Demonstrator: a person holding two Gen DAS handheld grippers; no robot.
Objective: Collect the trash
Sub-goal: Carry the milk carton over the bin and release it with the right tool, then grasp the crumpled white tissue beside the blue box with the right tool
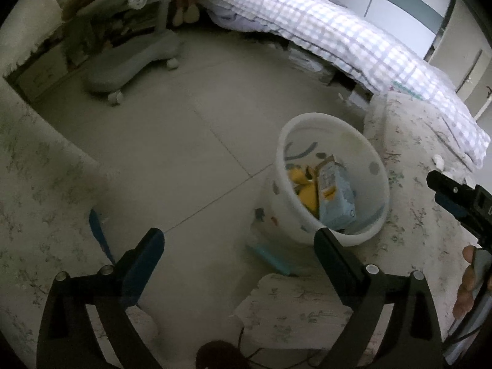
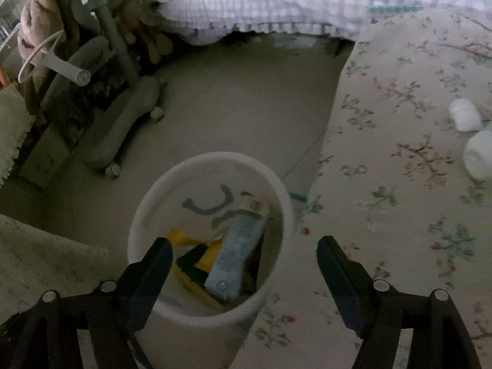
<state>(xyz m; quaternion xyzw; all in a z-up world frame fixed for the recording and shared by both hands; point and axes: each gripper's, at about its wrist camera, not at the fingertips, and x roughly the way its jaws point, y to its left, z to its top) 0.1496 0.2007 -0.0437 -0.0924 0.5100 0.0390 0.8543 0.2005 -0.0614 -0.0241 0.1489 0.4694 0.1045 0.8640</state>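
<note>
The bed [image 2: 307, 3] with its checked quilt runs across twelve o'clock in both views, and a grey wheeled chair [image 2: 123, 113] stands at ten o'clock on the tiled floor [image 1: 172, 141]. A table [image 2: 399, 184] under a flowered cloth fills the three o'clock side of the right wrist view.

The white bin [image 2: 209, 240] stands on the floor just beside the table's edge, at six o'clock in the right wrist view and at four o'clock in the left. It already holds trash: a pale blue carton [image 2: 236, 252] leaning upright and yellow wrappers [image 2: 187, 240] beneath it.

The right gripper [image 2: 246, 261] hovers over the bin's mouth, jaws spread wide and holding nothing. The left gripper [image 1: 240, 252] is likewise spread and empty, over the floor near the bin's rim.

Judging by this, a drop into the bin is done and the step in hand is going for the next piece. Two small white lumps [image 2: 467, 117], which look like crumpled tissue though they are too blurred to be sure, lie on the table at three o'clock, well apart from the bin. The next move would call for swinging the right gripper toward three o'clock, lowering its spread jaws around the nearer lump and pinching lightly, since such soft stuff could slip or push away on the cloth.
</note>
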